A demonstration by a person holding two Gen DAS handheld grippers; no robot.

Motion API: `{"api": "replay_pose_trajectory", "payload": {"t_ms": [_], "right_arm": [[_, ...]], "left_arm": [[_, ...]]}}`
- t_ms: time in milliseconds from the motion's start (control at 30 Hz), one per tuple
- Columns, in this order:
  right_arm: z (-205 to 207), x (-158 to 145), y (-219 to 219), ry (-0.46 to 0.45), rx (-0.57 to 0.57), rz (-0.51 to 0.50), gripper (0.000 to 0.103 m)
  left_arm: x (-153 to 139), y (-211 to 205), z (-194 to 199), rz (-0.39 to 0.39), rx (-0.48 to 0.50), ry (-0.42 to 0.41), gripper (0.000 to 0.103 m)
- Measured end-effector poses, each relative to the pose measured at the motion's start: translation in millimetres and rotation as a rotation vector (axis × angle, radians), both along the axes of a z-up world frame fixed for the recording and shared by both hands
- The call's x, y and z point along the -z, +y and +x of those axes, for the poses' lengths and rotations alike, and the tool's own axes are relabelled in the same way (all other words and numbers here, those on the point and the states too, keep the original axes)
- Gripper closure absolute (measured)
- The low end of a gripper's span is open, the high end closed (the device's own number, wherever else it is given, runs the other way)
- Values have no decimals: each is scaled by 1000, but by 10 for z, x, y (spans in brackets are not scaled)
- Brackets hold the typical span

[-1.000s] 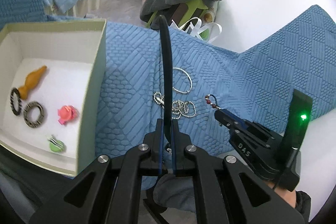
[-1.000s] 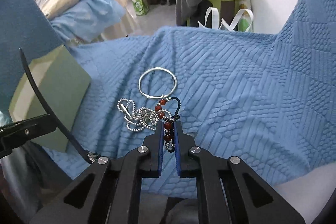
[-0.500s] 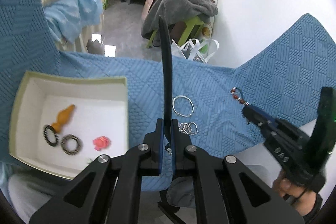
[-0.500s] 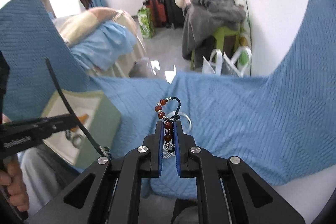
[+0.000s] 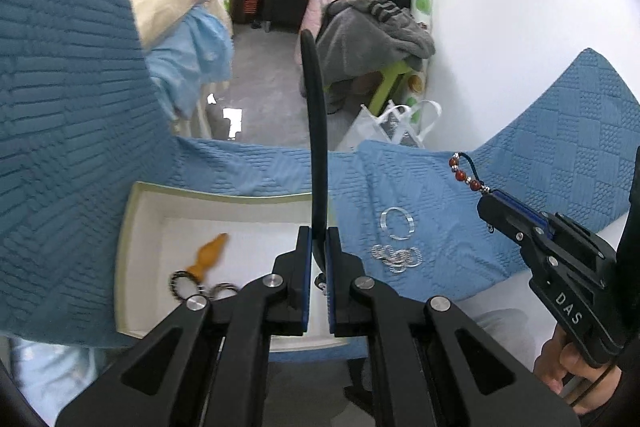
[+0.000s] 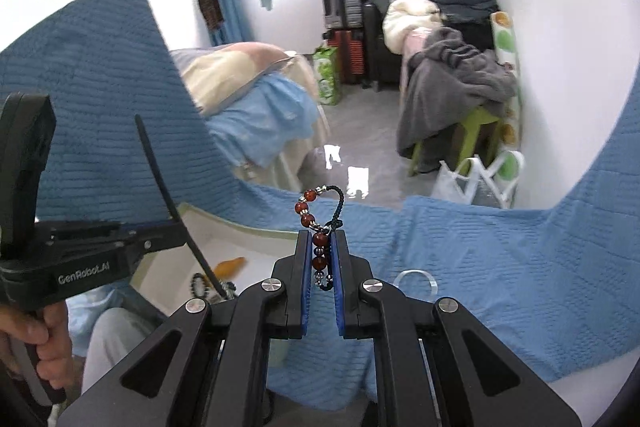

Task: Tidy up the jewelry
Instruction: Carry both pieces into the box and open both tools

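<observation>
Left hand-held gripper: jaws clamped on a thin black band, smooth and rubbery-looking, which stands up stiffly in a slight curve above the fingers. A small metal fitting hangs at its lower end.

Right hand-held gripper: jaws pinched shut on a red bead bracelet. Round glossy beads, small silver spacers, dark braided cord looping free above the fingertips. Both pieces are held in the air, clear of the cloth.

White box: open-topped, pale green rim, sitting on the blue quilted cloth below the left gripper. Inside it: an orange tapered piece and two dark patterned rings, partly hidden by the gripper.

Still out on the cloth, right of the box: a plain silver ring and a heap of silver ball chain, close together.

Risks, as judged:
- Bracelet is gripped on only a few beads; round, slick beads could roll out of the pads in transit.
- The loose cord loop could snag on a fingertip at release, dragging the bracelet back out of the box.
- The long stiff band could tip over the box rim when released.
- Textured cloth could catch the ball chain.
</observation>
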State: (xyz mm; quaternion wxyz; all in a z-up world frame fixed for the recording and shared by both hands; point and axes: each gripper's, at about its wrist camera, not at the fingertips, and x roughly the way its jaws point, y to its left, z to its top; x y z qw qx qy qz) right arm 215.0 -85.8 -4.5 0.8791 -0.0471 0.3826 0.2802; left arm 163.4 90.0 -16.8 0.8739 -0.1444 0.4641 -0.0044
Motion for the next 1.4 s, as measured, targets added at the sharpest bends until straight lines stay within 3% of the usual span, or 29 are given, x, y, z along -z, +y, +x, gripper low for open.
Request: {"api": "replay_pose_trajectory", "payload": {"t_ms": [333, 500, 700, 967, 1167, 1233, 1300, 1367, 1400], "right_arm": [[-57, 458, 583, 80, -73, -4, 95], [-23, 729, 722, 115, -82, -43, 95], [29, 1044, 870, 161, -102, -85, 95], [51, 1327, 1021, 197, -132, -117, 94], [107, 1412, 1023, 221, -148, -115, 94], [121, 1357, 995, 217, -149, -99, 94], [120, 1259, 956, 199, -146, -79, 94], [106, 1112, 895, 168, -144, -59, 94], [96, 1044, 871, 155, -143, -50, 94]], "left_arm": [[429, 550, 9, -3, -48, 93, 97], [587, 563, 66, 31, -23, 134, 97], [883, 696, 135, -38, -11, 192, 97], [1176, 779, 168, -68, -15, 234, 97], [1185, 799, 186, -81, -20, 226, 97], [1129, 794, 183, -76, -24, 226, 92], [1036, 779, 161, -63, -39, 214, 61], [911, 768, 120, -36, -55, 179, 47], [867, 763, 105, -32, -58, 166, 47]]}}
